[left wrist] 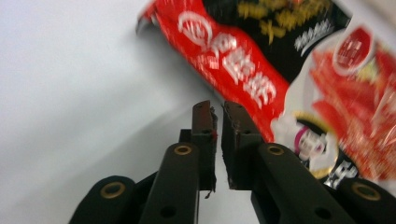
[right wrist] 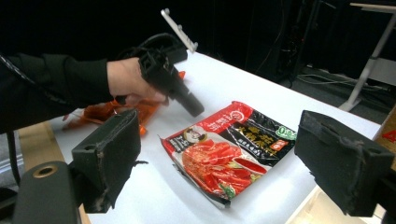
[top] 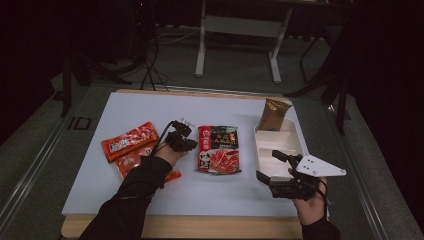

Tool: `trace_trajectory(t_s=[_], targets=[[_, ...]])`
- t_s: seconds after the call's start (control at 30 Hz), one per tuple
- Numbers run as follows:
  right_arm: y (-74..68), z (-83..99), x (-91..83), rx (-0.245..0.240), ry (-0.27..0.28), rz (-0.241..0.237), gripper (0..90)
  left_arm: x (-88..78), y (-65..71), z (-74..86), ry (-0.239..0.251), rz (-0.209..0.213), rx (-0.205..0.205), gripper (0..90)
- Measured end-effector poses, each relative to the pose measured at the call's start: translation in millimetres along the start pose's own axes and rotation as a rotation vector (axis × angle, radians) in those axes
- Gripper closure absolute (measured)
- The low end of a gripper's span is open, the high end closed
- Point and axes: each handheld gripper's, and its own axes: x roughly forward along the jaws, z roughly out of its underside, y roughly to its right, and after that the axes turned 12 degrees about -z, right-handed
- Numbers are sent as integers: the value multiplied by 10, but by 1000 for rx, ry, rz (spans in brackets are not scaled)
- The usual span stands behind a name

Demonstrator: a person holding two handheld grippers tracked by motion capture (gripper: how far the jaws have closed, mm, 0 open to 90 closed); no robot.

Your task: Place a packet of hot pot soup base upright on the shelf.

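Note:
A red and black hot-pot packet (top: 218,150) lies flat in the middle of the white table (top: 125,107). My left gripper (top: 191,144) is tilted down at the packet's left edge, just above the table. In the left gripper view its jaws (left wrist: 218,109) stand a narrow slit apart with nothing between them, and the packet (left wrist: 280,60) lies just beyond the tips. My right gripper (top: 270,166) is open wide over the near end of a white tray (top: 295,142). The right gripper view looks between its jaws (right wrist: 219,154) at the packet (right wrist: 229,149) and the left gripper (right wrist: 196,109).
A red snack packet (top: 130,141) and an orange packet (top: 131,162) lie left of my left hand, with a small orange piece (top: 172,176) near the sleeve. A brown pouch (top: 274,115) stands at the tray's far end. Beyond the table stand desk legs (top: 201,50).

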Motion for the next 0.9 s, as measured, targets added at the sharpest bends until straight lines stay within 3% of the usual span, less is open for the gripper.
trace_trajectory(t_s=[0.27, 0.53, 0.8, 0.9], targets=[[2, 13, 9, -1, -4, 2, 143, -21, -3, -166, 39, -5, -32, 713], [10, 15, 1, -12, 3, -4, 148, 44, -3, -295, 50, -43, -57, 624], [18, 44, 26, -13, -3, -12, 148, 220, -50, -434, 64, -80, -100, 552], [24, 57, 34, -11, -5, -12, 147, 297, -59, -456, 57, -61, -140, 541]])
